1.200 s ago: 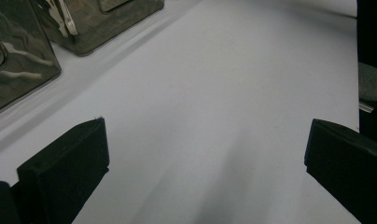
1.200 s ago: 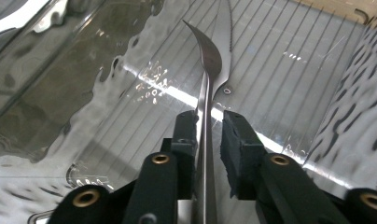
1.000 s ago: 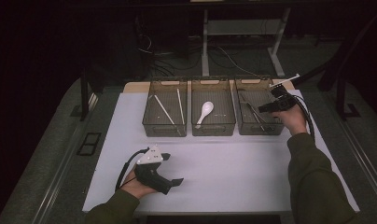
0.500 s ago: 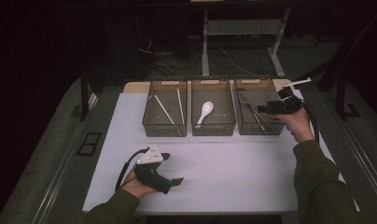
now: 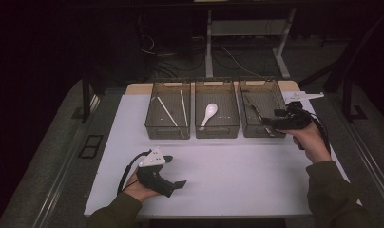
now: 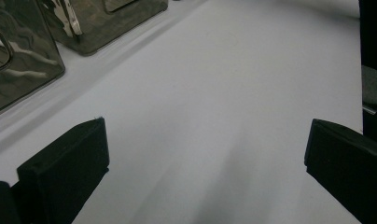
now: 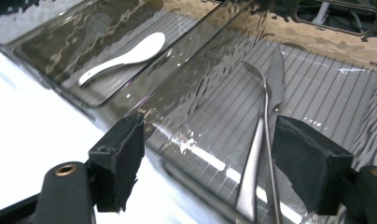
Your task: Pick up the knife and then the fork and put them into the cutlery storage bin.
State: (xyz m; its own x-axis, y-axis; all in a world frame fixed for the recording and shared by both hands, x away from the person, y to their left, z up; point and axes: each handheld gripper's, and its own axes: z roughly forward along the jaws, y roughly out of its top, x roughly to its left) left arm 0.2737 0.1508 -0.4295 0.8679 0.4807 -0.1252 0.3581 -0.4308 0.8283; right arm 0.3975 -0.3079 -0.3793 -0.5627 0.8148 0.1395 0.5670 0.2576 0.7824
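Now we hold the right tool point(image 5: 268, 122) released, jaws spread above the front rim of the right-hand smoked clear plastic bin point(image 7: 317, 88), lined up, we judge, to reach the slim metal fork point(image 7: 256, 154) and knife point(image 7: 275, 74) lying lengthwise inside. Our left tool point(image 5: 178, 184) rests released on the white counter point(image 5: 247, 166), parked well clear. Bin walls hem the cutlery; approach from above stays free.
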